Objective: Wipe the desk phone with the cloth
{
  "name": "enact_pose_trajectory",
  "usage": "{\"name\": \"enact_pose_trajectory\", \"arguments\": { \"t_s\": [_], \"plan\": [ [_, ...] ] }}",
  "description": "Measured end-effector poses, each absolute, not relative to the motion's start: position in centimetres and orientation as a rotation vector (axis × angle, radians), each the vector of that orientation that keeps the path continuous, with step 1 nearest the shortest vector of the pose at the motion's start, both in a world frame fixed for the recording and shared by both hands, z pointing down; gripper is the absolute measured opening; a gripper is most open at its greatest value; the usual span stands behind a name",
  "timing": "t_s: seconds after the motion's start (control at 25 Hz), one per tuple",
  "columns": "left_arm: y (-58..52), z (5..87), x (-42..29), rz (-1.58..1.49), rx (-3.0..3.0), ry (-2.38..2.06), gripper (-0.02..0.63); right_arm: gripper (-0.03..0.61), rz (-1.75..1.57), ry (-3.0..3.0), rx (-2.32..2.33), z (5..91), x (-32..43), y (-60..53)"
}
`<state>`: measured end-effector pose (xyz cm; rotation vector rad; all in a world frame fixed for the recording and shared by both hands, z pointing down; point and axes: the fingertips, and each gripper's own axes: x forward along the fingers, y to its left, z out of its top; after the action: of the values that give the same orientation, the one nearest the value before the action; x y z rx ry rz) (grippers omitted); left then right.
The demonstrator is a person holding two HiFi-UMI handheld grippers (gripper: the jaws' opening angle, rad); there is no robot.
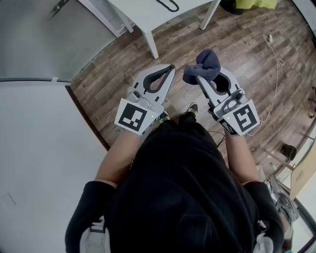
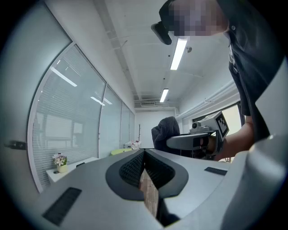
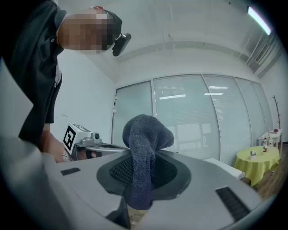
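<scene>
You held left hand-held gripper (image 1: 170, 69) clenched, jaws empty, above wood floor (image 1: 123, 74). Just beside it, your right hand-held gripper (image 1: 201, 79) gripped dark cloth (image 1: 206, 63), bunched over jaw tips. White counter (image 1: 148, 12) farther off.

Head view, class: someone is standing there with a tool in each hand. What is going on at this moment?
A person stands on a wooden floor, holding both tools out in front of the body. The right tongs are shut on a dark blue-grey cloth, which bunches up past their tips. The left tongs are shut with nothing in them. No desk phone shows in any view, so the wiping is not under way.
</scene>
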<state>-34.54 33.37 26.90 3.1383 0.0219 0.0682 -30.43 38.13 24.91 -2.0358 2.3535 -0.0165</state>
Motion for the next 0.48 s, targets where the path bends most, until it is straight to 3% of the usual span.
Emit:
{"name": "enact_pose_trajectory", "arguments": {
  "t_s": [0.48],
  "plan": [
    [35.4, 27.0, -31.6, 0.103, 3.126, 0.042, 0.011, 0.102, -0.028, 2.306, -2.039, 25.0, -26.7, 40.4]
  ]
}}
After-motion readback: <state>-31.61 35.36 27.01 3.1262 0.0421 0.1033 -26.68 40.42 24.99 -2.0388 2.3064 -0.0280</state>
